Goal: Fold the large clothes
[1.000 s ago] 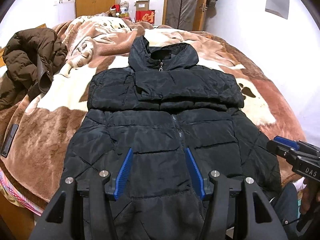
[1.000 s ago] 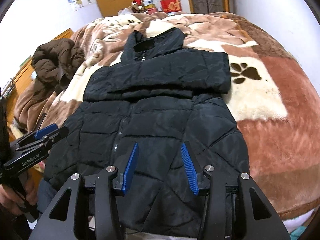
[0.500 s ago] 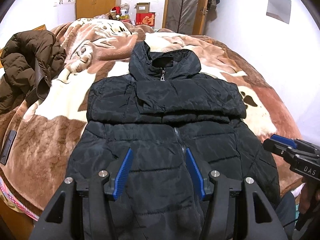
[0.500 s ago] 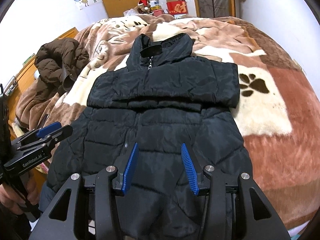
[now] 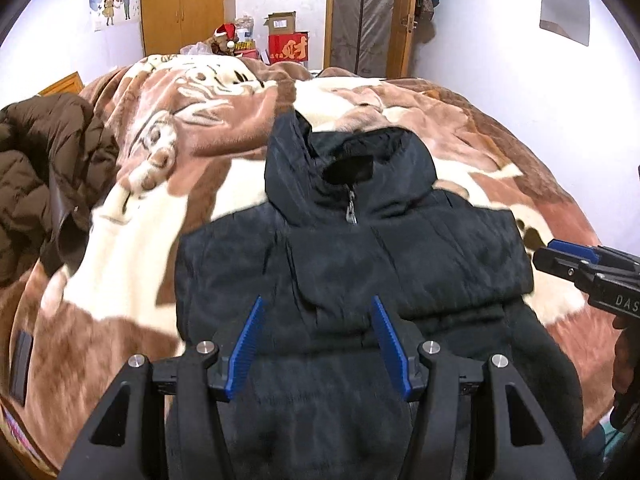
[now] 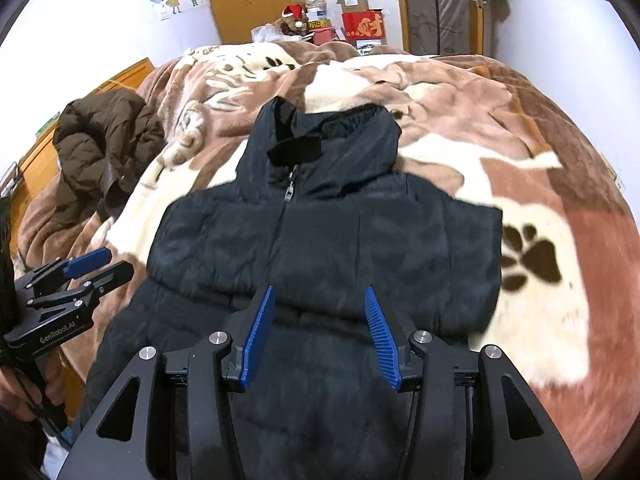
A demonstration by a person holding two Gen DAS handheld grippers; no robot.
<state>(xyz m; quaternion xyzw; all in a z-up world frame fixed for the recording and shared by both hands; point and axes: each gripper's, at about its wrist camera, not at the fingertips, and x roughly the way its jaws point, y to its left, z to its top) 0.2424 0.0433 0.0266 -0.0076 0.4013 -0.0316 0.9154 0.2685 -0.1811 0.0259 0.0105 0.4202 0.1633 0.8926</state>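
A black padded jacket [image 5: 352, 264] [image 6: 320, 240] lies zipped on the bed, collar at the far end, both sleeves folded across its chest. My left gripper [image 5: 318, 308] hovers over the jacket's middle, open, with nothing between its blue pads. My right gripper [image 6: 318, 296] hangs over the folded sleeves and its jaws are opening, holding nothing. Each gripper also shows at the edge of the other's view: the right gripper [image 5: 560, 256] at the right, the left gripper [image 6: 100, 268] at the left, held by a hand [image 6: 16, 392].
A brown and cream blanket [image 5: 192, 168] with paw prints [image 6: 528, 256] covers the bed. A brown puffer coat [image 5: 44, 176] is heaped at the left. A dark flat object [image 5: 22, 364] lies near the bed's left edge. Boxes [image 5: 288, 46] and a wardrobe [image 5: 180, 4] stand behind.
Both grippers have moved forward along the jacket toward the collar, from over the hem to over the chest. The right gripper's jaws stand slightly wider.
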